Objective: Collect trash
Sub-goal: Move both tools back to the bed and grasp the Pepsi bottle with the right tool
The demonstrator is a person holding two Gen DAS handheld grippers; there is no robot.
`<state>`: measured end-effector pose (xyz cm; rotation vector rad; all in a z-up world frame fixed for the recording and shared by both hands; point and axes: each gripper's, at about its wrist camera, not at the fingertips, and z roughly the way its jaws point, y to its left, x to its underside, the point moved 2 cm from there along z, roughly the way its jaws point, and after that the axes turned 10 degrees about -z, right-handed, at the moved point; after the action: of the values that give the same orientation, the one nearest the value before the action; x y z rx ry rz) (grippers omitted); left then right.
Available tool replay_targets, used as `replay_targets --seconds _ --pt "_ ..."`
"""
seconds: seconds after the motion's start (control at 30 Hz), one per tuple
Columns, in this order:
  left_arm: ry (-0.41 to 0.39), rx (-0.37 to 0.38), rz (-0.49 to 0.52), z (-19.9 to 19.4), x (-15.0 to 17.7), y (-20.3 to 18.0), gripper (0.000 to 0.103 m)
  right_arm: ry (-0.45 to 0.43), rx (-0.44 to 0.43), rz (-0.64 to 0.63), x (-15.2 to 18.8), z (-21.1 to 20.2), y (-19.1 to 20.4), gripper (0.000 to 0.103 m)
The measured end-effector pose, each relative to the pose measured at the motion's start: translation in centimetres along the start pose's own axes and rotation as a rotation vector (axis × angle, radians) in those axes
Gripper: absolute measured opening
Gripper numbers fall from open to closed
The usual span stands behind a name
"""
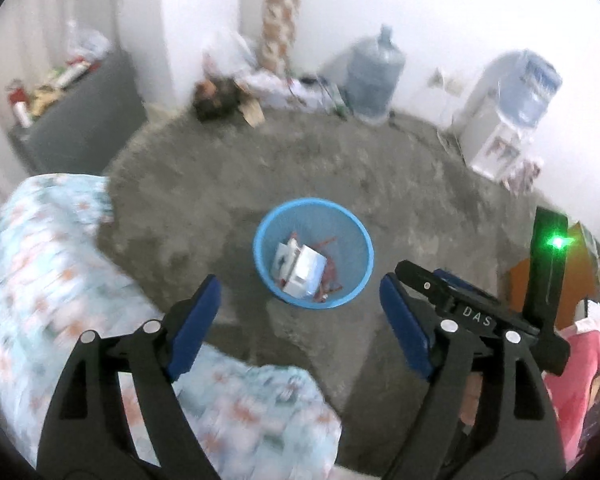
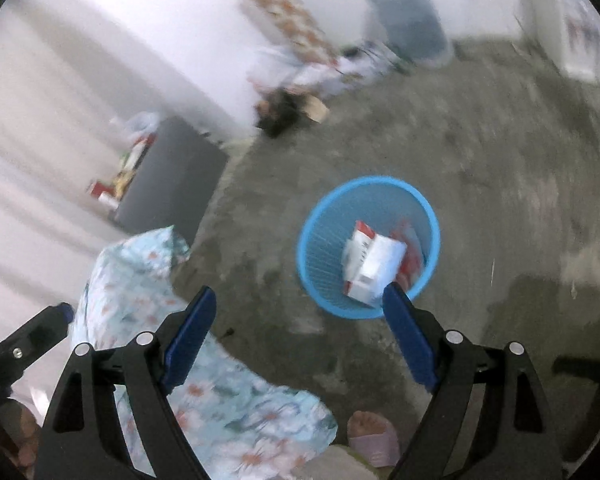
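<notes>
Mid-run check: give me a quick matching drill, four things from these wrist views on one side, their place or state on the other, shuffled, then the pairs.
Things:
1. blue wastebasket
2. white cartons
3. water jug
4. left gripper

Place or state:
A. against the far wall
B. open, holding nothing
C. on the bare floor, in the middle of the room
D. lying inside the basket

Pairs: 1-C, 2-D, 3-A, 4-B

Wrist views above shared bin (image 1: 313, 254) (downward)
</notes>
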<state>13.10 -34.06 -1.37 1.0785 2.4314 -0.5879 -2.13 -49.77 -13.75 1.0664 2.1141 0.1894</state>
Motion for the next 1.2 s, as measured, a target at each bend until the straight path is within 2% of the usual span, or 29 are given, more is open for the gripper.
replay_targets --seconds 0.23,0.37,0.47,0.57,0.7,0.8,0.9,0.97,1.1,1.2 --pt "-0.182 -0.063 -0.120 -12.2 6.6 5.7 0.083 -0.027 -0.006 -0.244 2.0 -5.4 9.2 0.094" --pt "-0.262 -0.137 -0.223 -18.6 11.3 10.1 0.083 -0.032 -0.020 -0.373 4.3 -7.9 13.4 0.096" --pt "-0.325 -0.246 -0.334 -23.8 15.2 14.5 0.083 -0.031 -0.079 -0.464 6.0 -9.1 16.3 0.096" --pt "-0.384 -0.364 -0.448 -28.5 19.0 18.6 0.083 0.006 -0.189 -0.510 7.0 -9.5 18.5 0.096" --pt "-0.434 -0.518 -0.621 -33.8 24.5 24.0 0.083 0.100 -0.335 -0.525 8.7 -8.8 21.5 0.096" --pt "-0.452 -0.586 -0.732 -35.9 28.2 26.9 0.083 0.175 -0.401 -0.552 10.5 -8.1 24.1 0.096" --pt "-0.439 -0.618 -0.806 -36.1 30.5 29.3 0.083 0.246 -0.478 -0.559 12.3 -7.4 26.4 0.096" --pt "-0.428 -0.631 -0.844 -35.9 31.8 30.6 0.083 0.313 -0.566 -0.549 14.0 -6.9 28.5 0.096" --pt "-0.413 -0.614 -0.885 -35.1 33.3 32.6 0.083 0.508 -0.748 -0.563 18.8 -5.3 34.5 0.096" --pt "-0.403 -0.623 -0.885 -34.7 33.8 33.2 0.083 0.653 -0.844 -0.565 22.6 -3.9 38.5 0.096"
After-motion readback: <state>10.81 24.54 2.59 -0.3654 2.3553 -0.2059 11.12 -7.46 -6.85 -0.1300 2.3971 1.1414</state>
